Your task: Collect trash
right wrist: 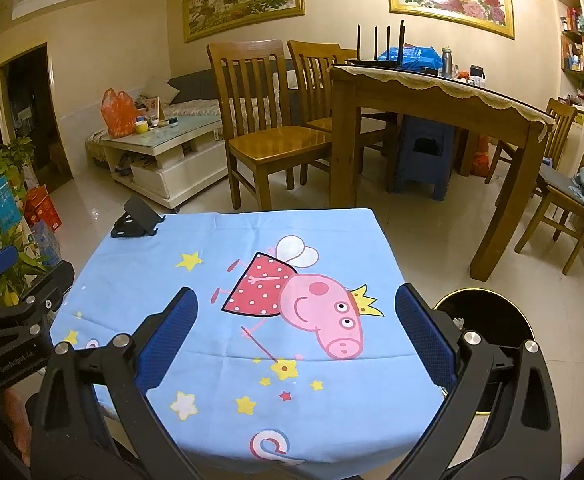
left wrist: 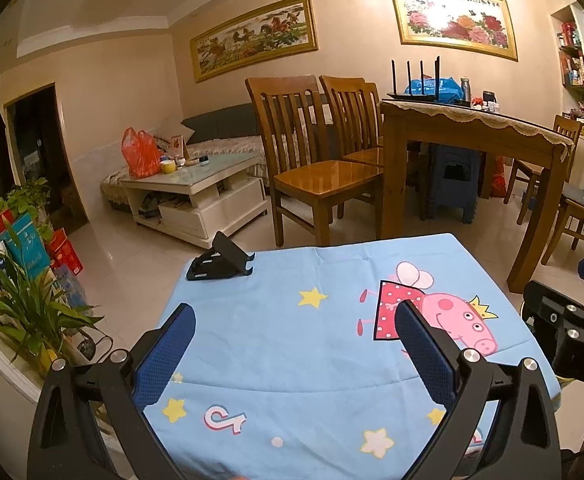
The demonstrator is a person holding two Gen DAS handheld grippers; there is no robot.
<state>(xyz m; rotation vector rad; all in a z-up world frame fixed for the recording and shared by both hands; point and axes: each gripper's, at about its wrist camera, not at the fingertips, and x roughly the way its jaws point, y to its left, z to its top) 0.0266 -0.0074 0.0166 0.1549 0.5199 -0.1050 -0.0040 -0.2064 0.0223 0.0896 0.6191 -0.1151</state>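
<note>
Living-room setting with a small table under a blue cartoon cloth (right wrist: 228,288) in the foreground; no trash is visible anywhere on the cloth, whose only occupant is a black folding stand (right wrist: 134,222) at its far left corner; the task therefore appears either finished or not yet begun, and the views do not settle which. Left gripper (left wrist: 295,344) and right gripper (right wrist: 292,332) both hover above the cloth, jaws spread wide, nothing between them. Round black bin (right wrist: 487,320) stands on the floor just beside the table's right edge; a small pale scrap shows at its near rim, its remaining contents lost in shadow.
</note>
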